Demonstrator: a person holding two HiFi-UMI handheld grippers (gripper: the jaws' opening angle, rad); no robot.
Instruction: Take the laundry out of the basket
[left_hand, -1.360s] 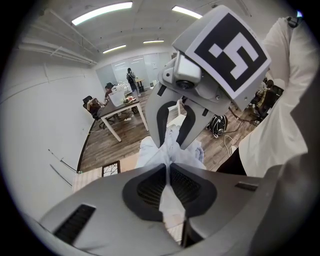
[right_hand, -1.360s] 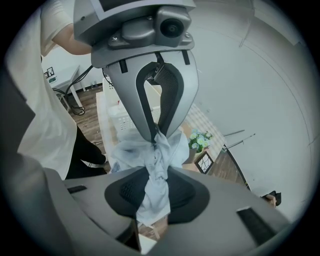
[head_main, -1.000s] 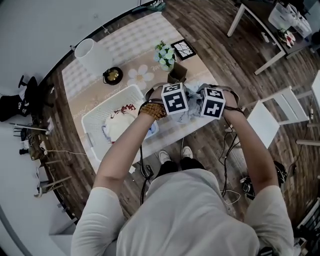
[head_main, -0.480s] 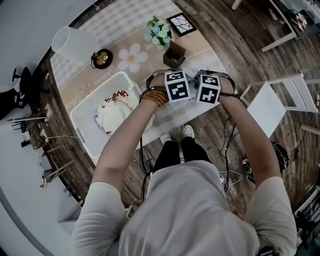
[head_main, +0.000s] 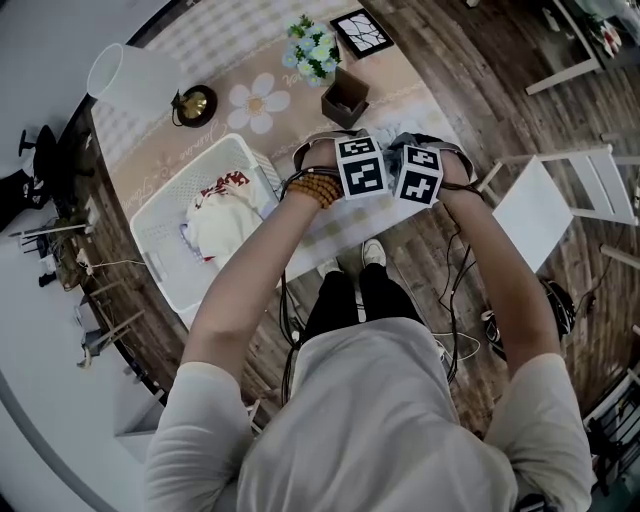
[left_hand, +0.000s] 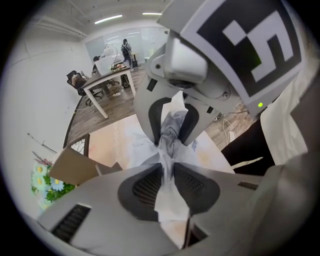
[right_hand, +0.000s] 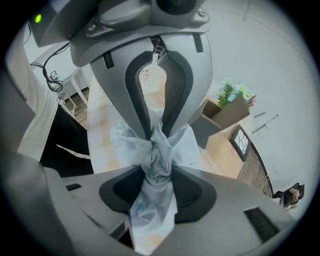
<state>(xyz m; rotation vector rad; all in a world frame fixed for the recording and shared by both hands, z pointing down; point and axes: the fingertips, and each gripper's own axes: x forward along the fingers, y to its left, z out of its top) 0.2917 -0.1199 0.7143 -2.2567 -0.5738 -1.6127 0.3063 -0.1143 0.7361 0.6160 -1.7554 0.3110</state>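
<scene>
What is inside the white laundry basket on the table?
A bunched white garment with red print lies inside the basket. Anything under it, and the basket floor beneath, is covered from view.

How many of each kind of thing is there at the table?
Laundry basket: 1
Pile of laundry in it: 1
Pale blue-grey garment: 1
White lamp: 1
Flower bunch: 1
Picture frame: 1
Brown box: 1
Small dark round ornament: 1
Total: 8
</scene>
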